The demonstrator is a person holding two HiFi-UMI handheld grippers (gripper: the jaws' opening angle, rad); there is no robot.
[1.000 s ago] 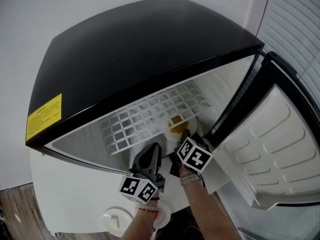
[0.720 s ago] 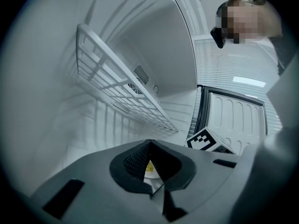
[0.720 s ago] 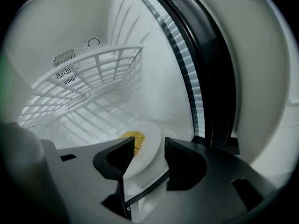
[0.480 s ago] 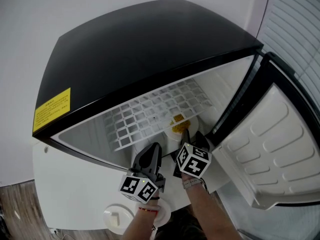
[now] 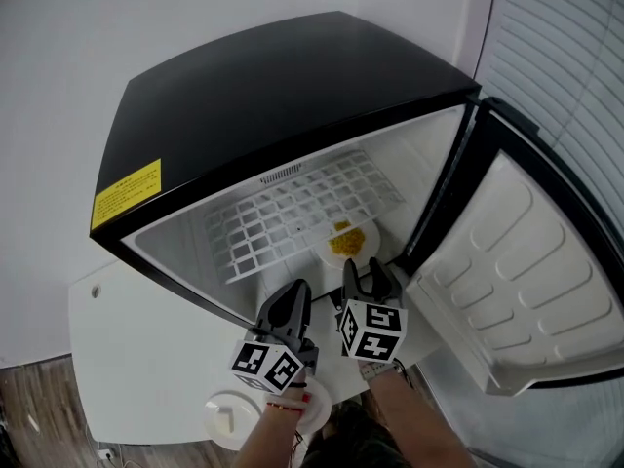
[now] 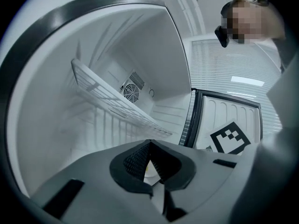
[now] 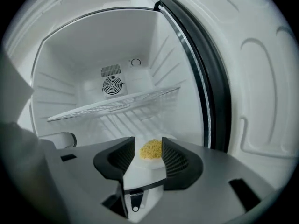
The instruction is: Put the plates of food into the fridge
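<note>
Right gripper view showed the right gripper (image 7: pixel 147 143) spread wide and empty, the plate of food (image 7: pixel 150 154) just ahead, inside the fridge (image 7: pixel 84 69) under the wire shelf (image 7: pixel 112 104). The left gripper (image 6: pixel 149 146) was pinched shut, empty. A crooked retreat might snag the rim.

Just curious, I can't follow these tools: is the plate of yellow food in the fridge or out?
In. The plate sits on the fridge floor, below the wire shelf; the open right gripper is not pressing it.
</note>
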